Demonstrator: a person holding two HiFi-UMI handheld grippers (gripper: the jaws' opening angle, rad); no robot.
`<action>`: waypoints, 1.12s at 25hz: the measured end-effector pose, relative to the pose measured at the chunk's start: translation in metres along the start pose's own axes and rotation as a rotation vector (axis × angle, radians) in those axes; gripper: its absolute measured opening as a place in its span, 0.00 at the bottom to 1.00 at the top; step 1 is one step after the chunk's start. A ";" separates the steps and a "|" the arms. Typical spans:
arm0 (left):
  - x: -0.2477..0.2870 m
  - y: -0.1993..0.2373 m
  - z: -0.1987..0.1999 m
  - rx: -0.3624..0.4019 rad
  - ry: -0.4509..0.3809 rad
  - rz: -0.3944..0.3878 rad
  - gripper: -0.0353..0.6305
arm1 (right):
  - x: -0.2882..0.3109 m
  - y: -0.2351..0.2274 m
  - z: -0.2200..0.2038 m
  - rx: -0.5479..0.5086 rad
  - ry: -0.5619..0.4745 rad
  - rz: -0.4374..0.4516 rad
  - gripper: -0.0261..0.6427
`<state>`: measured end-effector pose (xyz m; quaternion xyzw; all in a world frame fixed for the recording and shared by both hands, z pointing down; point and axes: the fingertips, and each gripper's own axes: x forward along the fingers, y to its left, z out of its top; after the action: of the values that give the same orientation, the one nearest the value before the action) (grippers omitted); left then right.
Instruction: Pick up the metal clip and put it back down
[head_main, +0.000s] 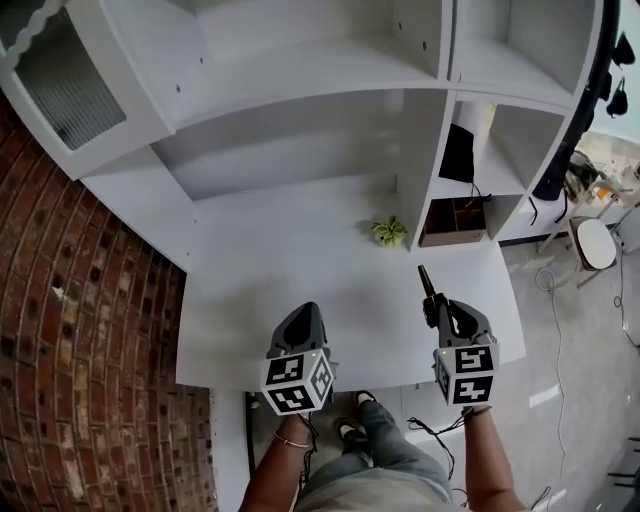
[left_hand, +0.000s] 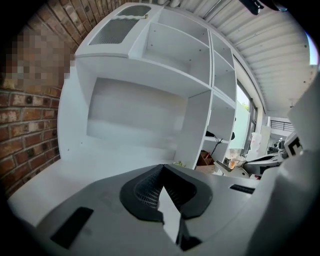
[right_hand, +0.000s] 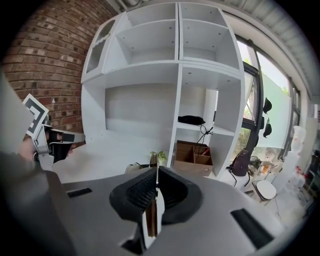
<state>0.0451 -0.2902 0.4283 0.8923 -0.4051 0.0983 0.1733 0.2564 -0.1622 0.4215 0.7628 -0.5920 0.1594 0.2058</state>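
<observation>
Above white desk (head_main: 300, 250), right gripper (right_hand: 156, 175) fingers (right_hand: 134, 196) pinch metal clip (right_hand: 150, 216).

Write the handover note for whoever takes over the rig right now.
Left tool: jaws together with nothing in them, held over the near edge of the white desk.
Right tool: shut on the metal clip, which sticks out past the tips and appears to be clear of the desk.
Done: the clip is picked up.
Left: lower the clip back onto the desk, open the right tool and draw back.
</observation>
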 end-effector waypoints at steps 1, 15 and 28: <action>0.004 0.002 -0.009 -0.007 0.019 0.000 0.06 | 0.005 0.003 -0.007 -0.010 0.016 0.011 0.05; 0.040 0.028 -0.096 -0.045 0.174 -0.003 0.06 | 0.077 0.019 -0.086 -0.159 0.193 0.058 0.05; 0.049 0.043 -0.119 -0.080 0.199 0.009 0.06 | 0.102 0.027 -0.104 -0.277 0.227 0.014 0.05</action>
<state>0.0406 -0.3040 0.5637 0.8687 -0.3936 0.1707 0.2477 0.2555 -0.2010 0.5645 0.7000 -0.5867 0.1629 0.3731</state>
